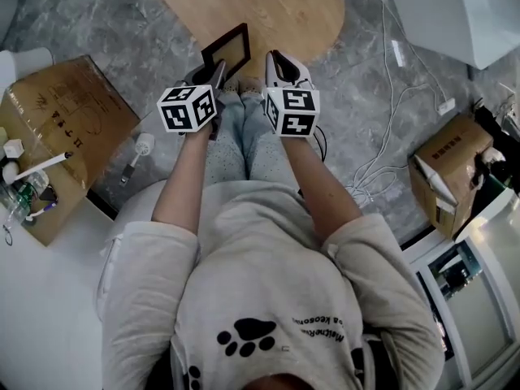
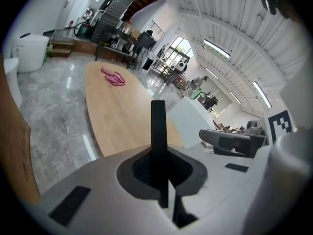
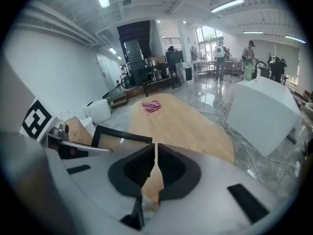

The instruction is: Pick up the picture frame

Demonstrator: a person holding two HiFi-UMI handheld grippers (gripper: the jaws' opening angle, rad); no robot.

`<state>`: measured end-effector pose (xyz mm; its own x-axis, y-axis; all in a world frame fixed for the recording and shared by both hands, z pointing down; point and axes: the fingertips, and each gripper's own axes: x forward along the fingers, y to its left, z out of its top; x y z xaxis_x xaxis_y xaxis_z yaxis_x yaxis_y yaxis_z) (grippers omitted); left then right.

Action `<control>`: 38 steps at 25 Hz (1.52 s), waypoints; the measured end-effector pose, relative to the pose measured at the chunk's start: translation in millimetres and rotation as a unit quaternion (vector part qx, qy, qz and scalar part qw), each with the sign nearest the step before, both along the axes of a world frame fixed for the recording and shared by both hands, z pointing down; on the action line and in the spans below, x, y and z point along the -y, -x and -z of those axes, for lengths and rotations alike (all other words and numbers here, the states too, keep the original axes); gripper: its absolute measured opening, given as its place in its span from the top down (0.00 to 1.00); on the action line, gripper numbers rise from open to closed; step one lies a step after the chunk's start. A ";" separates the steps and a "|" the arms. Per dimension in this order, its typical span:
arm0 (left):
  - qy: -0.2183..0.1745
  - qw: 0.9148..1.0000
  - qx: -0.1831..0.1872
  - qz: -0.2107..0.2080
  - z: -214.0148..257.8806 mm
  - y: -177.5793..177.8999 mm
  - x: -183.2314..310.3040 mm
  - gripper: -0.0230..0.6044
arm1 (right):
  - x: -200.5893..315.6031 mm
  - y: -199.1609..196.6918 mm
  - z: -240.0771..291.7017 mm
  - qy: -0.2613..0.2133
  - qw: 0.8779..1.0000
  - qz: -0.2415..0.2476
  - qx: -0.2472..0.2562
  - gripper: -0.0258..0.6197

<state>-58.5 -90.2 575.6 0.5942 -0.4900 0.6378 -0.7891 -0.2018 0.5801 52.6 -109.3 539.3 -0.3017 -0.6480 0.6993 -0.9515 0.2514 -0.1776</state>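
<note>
One picture frame (image 1: 230, 49) hangs in left hand-held gripper (image 1: 214, 76); right hand-held gripper (image 3: 155, 151) clenched empty.

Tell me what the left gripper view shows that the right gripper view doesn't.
Only the left gripper view: the picture frame seen edge-on, clamped in the left tool, with the right tool off to the side. Only the right gripper view: the frame's broad face, cables on the floor, and the right tool's own jaws nearly together with nothing between them. Both: the wooden table and the pink item lying on it.
</note>
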 end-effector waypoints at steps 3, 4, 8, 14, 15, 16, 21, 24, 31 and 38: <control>-0.021 1.000 0.018 0.004 19.8 2.7 6.4 0.93 | 5.0 -0.8 16.8 -0.014 1.000 -0.001 -0.001 0.94; -0.028 0.999 0.023 0.004 26.5 3.8 7.9 0.93 | 5.4 -1.0 22.3 -0.017 1.000 -0.001 -0.001 0.94; -0.056 0.998 0.037 0.007 55.0 10.4 11.4 0.93 | 1.6 -0.9 45.6 -0.027 1.000 0.000 0.000 0.95; -0.110 0.992 0.054 0.018 102.6 19.1 19.8 0.93 | 5.6 1.8 85.0 -0.060 0.998 0.005 0.010 0.95; -0.119 0.991 0.056 0.019 110.4 18.9 20.7 0.93 | 6.7 1.9 91.8 -0.065 0.998 0.005 0.011 0.95; -0.126 0.990 0.058 0.020 118.0 18.2 21.6 0.93 | 8.0 2.0 98.6 -0.070 0.997 0.006 0.011 0.95; -0.164 0.984 0.068 0.024 153.2 14.6 25.5 0.93 | 11.4 6.1 128.5 -0.093 0.995 0.021 0.013 0.95; -0.189 0.979 0.070 0.026 174.4 13.2 29.9 0.93 | 12.8 8.6 148.1 -0.111 0.993 0.030 0.017 0.95; -0.255 0.963 0.083 0.032 228.5 15.2 35.8 0.93 | 16.1 17.0 202.9 -0.184 0.981 0.067 0.001 0.95; -0.313 0.945 0.081 0.044 281.2 8.9 26.7 0.93 | 9.8 17.8 254.9 -0.244 0.967 0.070 0.010 0.95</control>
<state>-67.3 -117.0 294.5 0.4539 -0.8443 0.2848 -0.8866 -0.3961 0.2389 34.8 -119.1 284.4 -0.4215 -0.8511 0.3129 -0.8992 0.4369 -0.0230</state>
